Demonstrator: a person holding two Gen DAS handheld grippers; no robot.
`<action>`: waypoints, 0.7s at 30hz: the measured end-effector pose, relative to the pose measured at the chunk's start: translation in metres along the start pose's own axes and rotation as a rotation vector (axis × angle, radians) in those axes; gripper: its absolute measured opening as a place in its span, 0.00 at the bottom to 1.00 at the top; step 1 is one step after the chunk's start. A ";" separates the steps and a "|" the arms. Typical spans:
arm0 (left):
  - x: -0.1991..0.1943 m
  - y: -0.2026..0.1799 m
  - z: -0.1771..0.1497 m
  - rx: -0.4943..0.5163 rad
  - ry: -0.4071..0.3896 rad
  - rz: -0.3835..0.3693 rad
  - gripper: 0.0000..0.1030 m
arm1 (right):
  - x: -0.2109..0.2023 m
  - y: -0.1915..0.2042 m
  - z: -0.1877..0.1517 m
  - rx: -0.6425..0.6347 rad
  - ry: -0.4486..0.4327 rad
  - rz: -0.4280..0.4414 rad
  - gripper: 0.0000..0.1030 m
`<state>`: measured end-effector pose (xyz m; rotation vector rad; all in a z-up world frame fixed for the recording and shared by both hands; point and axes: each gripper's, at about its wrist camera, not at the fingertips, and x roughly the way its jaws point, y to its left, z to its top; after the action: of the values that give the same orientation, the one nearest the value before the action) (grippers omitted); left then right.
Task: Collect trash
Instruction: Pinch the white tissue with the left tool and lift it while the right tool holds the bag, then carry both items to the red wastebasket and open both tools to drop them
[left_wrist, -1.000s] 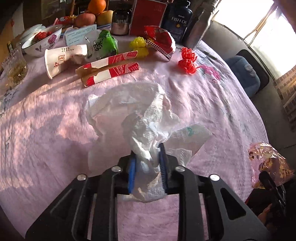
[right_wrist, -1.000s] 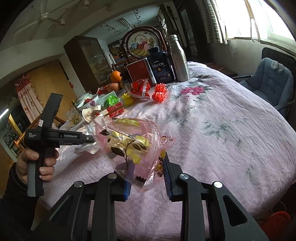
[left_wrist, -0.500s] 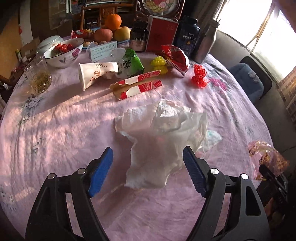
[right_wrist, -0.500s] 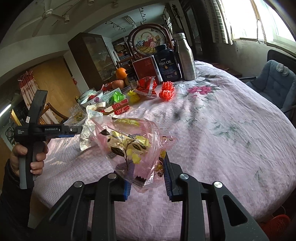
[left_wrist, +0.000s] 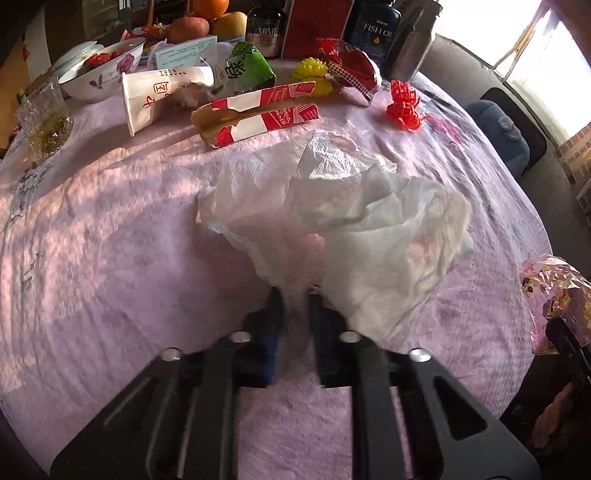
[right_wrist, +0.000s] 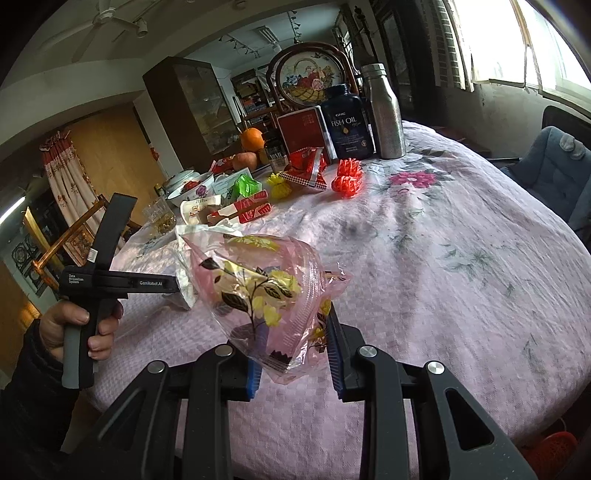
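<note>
On a cluttered, pink-clothed bench (left_wrist: 110, 229), the left hand-held gripper (left_wrist: 293, 295) pinches crumpled tissue (left_wrist: 351, 221), best lowered well inside the flowered bag (right_wrist: 266, 288) clamped by the right hand-held gripper (right_wrist: 293, 354).

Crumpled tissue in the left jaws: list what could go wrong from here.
1. The left gripper pinches only a thin tail of the crumpled tissue; it might tear or slip out.
2. The pink floral bag in the right gripper looks collapsed, so the tissue could miss its opening.
</note>
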<state>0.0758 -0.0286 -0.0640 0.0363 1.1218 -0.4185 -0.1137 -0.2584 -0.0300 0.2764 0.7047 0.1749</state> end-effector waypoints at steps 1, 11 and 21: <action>-0.004 0.000 0.000 0.001 -0.019 0.007 0.05 | -0.001 -0.001 0.000 0.001 -0.002 -0.004 0.29; -0.116 0.016 -0.001 -0.011 -0.328 0.175 0.03 | 0.003 -0.002 0.001 0.011 -0.005 0.014 0.29; -0.154 -0.058 -0.019 0.160 -0.385 0.011 0.03 | -0.024 -0.014 -0.001 0.006 -0.053 -0.039 0.28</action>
<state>-0.0162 -0.0300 0.0735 0.0981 0.7074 -0.4818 -0.1316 -0.2772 -0.0204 0.2717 0.6577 0.1280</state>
